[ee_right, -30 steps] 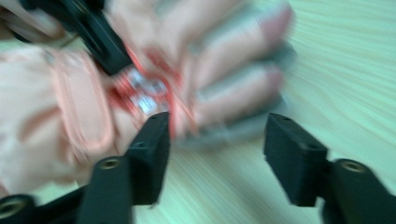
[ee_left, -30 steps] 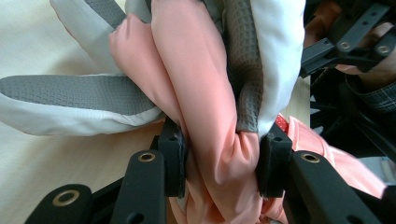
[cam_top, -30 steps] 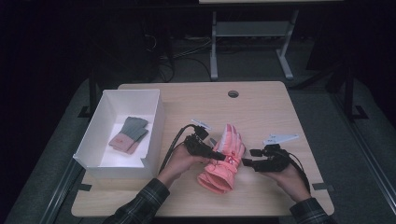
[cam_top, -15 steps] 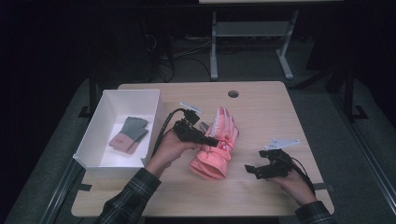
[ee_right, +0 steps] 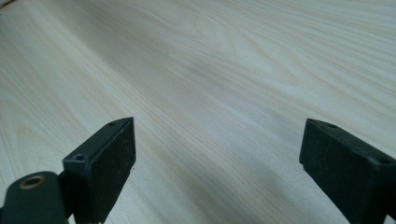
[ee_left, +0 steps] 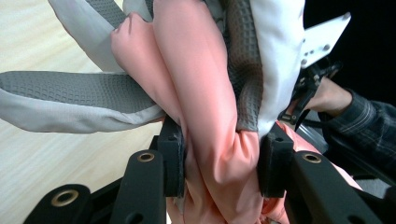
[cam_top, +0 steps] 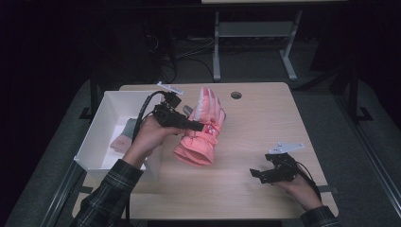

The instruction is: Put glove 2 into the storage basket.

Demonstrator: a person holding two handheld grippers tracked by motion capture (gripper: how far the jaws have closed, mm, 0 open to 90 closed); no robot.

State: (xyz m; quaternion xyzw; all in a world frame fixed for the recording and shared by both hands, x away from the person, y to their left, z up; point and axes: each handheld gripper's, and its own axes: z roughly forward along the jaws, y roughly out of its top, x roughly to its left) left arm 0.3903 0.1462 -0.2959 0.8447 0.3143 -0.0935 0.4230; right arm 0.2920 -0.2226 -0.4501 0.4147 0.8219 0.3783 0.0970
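White bin (cam_top: 101, 124) sits left-centre of the high view, w/ a couple of flat grey/pink items on its floor; too small & half behind the left arm to say what they are. Just right of the bin, left gripper (cam_top: 197, 126) has the pink glove (cam_top: 201, 135) pinched across its middle, jaws pressed into the fabric from both sides. Glove hangs above the wooden table (cam_top: 255, 118), centre of frame, fingers pointing to the top of the frame, cuff drooping toward the bottom.

Left gripper view confirms it: glove (ee_left: 205, 84) bunched between the pads (ee_left: 173, 161), pink shell squeezed, grey textured palm and white trim spilling out above.

Judgement: step in hand looks like carrying the glove over to the bin. To do it well, keep the pinch firm, since padded fabric can creep out. Lift enough that the cuff clears the bin's near wall, get fully over the opening, lower, then let go. Don't drag the cuff on the rim.

Lower right of the high view, right gripper (cam_top: 259, 174) sits low by the table, holding nothing. Right gripper view: jaws spread wide, its jaws have just been opening, bare wood grain between them. Best kept parked there, out of the carry path.

Hard to make out: whether the cuff touches the table or hangs just clear; the bin's floor under the arm; the glove's far side. Room beyond the table is dark.
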